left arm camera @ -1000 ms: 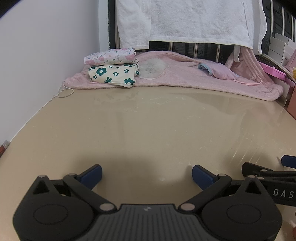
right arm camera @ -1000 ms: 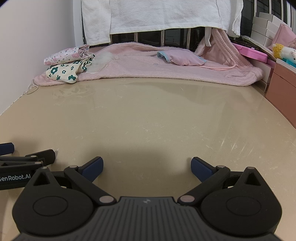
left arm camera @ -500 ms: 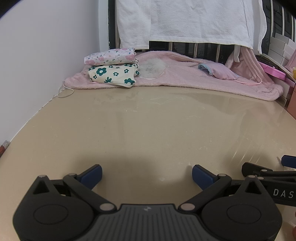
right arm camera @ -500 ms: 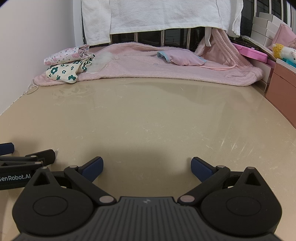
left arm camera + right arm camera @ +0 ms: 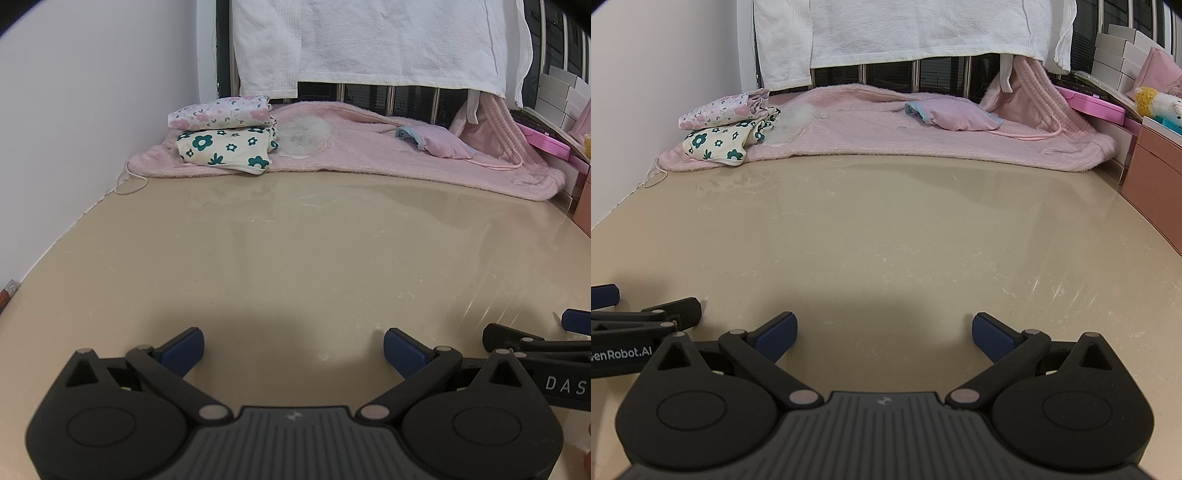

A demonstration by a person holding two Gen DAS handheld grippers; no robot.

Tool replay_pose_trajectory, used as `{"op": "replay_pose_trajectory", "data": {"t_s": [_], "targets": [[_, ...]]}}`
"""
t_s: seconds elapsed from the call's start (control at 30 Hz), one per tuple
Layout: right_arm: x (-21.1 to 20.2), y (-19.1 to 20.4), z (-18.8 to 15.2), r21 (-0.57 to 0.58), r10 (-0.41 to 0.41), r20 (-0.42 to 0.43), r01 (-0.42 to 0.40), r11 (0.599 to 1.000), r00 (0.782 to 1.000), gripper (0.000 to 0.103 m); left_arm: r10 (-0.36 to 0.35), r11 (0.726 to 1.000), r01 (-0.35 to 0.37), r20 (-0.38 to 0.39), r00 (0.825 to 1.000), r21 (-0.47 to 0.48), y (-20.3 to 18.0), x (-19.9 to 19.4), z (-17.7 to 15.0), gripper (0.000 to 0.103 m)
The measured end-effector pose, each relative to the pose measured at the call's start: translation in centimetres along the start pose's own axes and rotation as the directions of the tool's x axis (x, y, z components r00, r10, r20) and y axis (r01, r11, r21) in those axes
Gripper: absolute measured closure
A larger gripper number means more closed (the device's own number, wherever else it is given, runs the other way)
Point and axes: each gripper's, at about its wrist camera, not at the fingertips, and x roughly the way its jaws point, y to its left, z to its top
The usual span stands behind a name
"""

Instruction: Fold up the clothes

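Observation:
Two folded floral garments are stacked at the far left: a pink-flowered one on top of a green-flowered one. A small lilac garment lies loose on the pink blanket at the back. My left gripper rests low over the beige tabletop, open and empty. My right gripper sits beside it, also open with nothing between its fingers. Each gripper shows at the edge of the other's view.
A white towel hangs over a rail behind the blanket. A white wall borders the left. Pink boxes, a drawer unit and a plush toy stand at the right. A thin white cord lies by the wall.

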Motion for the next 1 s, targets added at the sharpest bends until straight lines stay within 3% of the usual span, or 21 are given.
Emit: {"op": "replay_pose_trajectory", "data": {"t_s": [1.0], "targets": [[0.01,-0.08,-0.02,0.000,0.000,0.000,0.000,1.000,1.000,0.000,0.000,1.000,0.000,-0.001,1.000,0.000,-0.11,0.02,0.55,0.000]]}}
